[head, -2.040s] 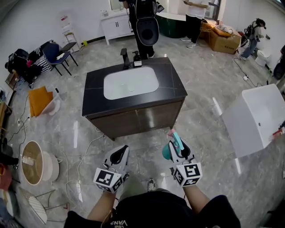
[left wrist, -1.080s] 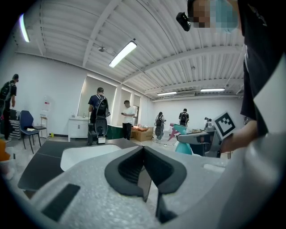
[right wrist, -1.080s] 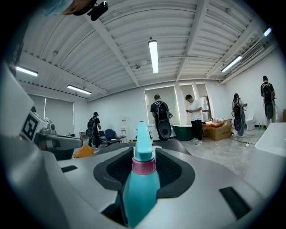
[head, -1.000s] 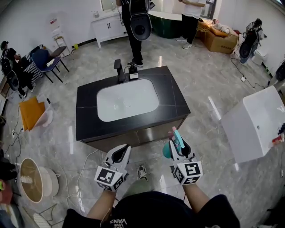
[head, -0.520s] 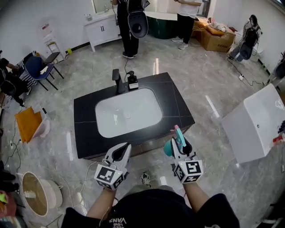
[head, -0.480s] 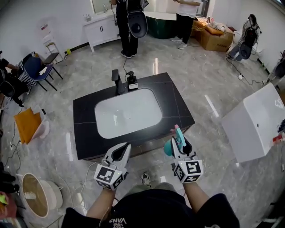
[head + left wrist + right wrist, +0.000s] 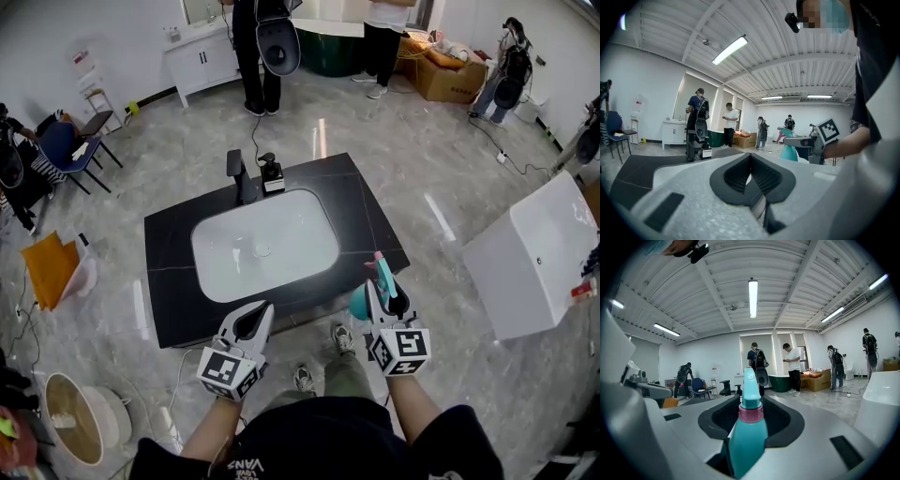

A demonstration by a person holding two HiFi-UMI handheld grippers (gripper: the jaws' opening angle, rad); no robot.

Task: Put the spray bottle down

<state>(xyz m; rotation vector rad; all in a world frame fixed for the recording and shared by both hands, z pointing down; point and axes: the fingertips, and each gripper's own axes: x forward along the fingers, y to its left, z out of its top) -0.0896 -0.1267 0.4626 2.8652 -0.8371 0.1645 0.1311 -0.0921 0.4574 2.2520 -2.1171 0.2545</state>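
Change: You walked up to the worktop. Two seconds earlier its front edge lay well ahead of both tools; at this moment they hung right at that edge.
Meaning: The bottle had come within reach of a place to stand, so the approach looked about done. The set-down itself had not begun.
Arms: You held both forearms out in front of you, side by side and apart, with the marker cubes toward you and the tools pointing close to level.
Left tool: Its jaws sat together with nothing between them, and it played no part in the carry.
Right tool: Its jaws were clamped on the bottle's body, which filled the gap between the pads.
Bottle: It stood roughly upright in that grip, pink collar and nozzle on top, in the air at the worktop's front right edge and touching no surface.
Worktop: The bare dark strip right of the basin looked the nearest free spot. The faucet stood at the far side.
Beyond: People stood on the floor well behind the worktop.
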